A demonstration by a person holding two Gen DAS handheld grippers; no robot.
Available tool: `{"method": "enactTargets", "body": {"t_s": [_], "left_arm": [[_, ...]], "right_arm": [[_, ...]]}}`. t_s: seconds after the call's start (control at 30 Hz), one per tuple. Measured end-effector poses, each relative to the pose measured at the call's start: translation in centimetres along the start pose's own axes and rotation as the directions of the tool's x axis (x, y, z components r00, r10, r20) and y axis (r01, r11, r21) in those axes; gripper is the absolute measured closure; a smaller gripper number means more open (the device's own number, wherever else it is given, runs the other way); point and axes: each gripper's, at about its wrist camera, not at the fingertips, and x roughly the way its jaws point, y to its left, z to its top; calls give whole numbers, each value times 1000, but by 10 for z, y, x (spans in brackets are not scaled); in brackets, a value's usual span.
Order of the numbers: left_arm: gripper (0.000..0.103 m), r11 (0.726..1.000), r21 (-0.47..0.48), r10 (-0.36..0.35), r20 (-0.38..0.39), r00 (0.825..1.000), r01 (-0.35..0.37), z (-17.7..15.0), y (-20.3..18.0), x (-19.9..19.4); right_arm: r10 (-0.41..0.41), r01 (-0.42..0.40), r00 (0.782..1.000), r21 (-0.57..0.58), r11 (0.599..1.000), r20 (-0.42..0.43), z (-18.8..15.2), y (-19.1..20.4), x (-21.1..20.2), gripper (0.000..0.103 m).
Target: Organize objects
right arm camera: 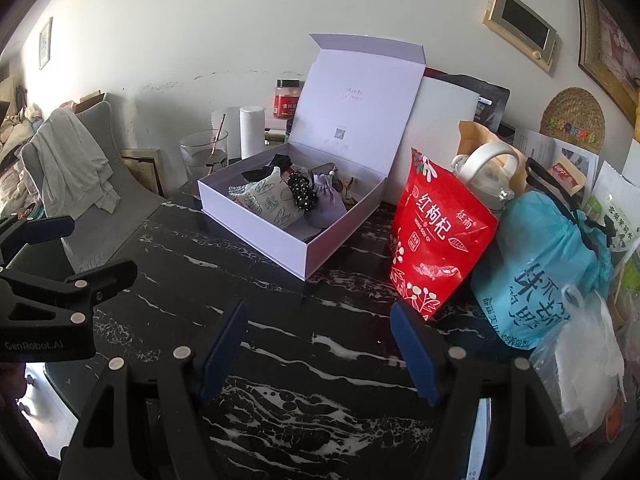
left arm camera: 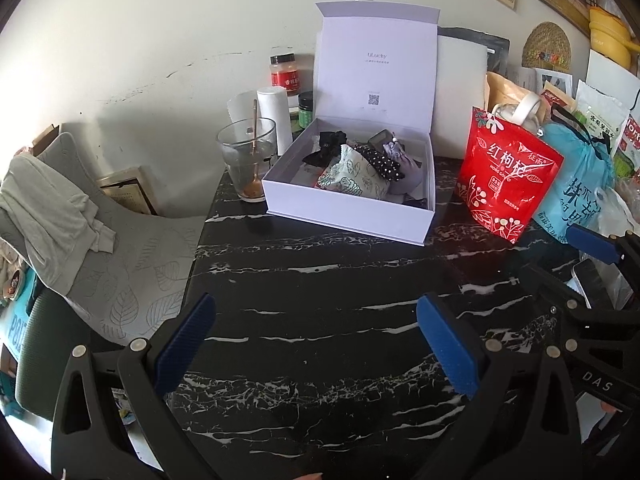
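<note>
White box (left arm camera: 352,204) sits open at the far tabletop (left arm camera: 320,320), pouches inside. My left gripper (left arm camera: 316,344) and right gripper (right arm camera: 320,348) hover near, jaws wide, empty. I judge closing the lid is next.

Both wrist views face down-forward (sharing the box (left arm camera: 352,196)).

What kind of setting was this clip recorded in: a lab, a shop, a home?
Most likely a lived-in home: a black marble-look table crowded with food pouches such as the red bag, framed pictures on the wall, and clothing draped over a cushioned chair.
</note>
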Motion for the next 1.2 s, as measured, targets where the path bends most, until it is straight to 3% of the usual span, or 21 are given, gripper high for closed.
{"method": "enactTargets", "body": {"t_s": [1.2], "left_arm": [[2, 999, 10, 32, -3, 999, -32, -17, -6, -14]], "right_arm": [[-33, 33, 999, -6, 999, 1, -14, 0, -17, 28]]}}
